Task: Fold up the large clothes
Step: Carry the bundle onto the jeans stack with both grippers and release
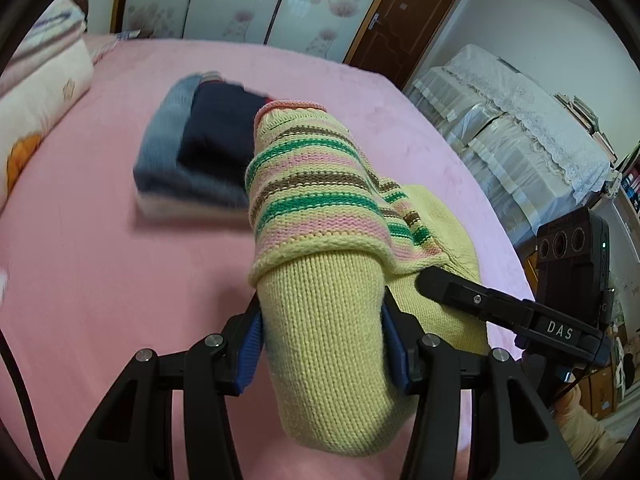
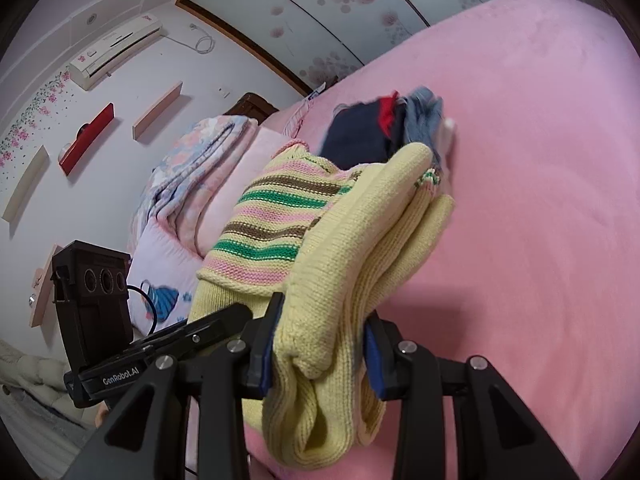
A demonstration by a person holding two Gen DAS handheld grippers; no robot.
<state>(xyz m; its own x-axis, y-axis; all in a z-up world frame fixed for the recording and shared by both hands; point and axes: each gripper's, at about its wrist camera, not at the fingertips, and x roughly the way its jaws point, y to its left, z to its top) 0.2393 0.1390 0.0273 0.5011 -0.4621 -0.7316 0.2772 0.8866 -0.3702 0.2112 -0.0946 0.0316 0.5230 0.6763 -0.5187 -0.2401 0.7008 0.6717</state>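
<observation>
Yellow knit sweater (image 1: 316,216), folded and striped green, pink and brown, hangs above the pink bed (image 1: 100,260), clamped by the left gripper (image 1: 322,344) and right gripper (image 2: 320,354). Folded dark clothes (image 1: 200,148) lie mid-bed beyond it.

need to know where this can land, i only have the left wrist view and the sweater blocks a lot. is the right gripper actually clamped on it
Observer: Yes. In the right wrist view the right gripper is shut on a thick folded bundle of the yellow striped sweater.
Operator: anything red in that folded pile ahead
Observer: Yes, a red piece shows on top of the folded clothes pile, between the navy and blue-grey garments.
Operator: whats off to the left of the pile
Observer: Folded floral quilts lie at the head of the pink bed.
</observation>
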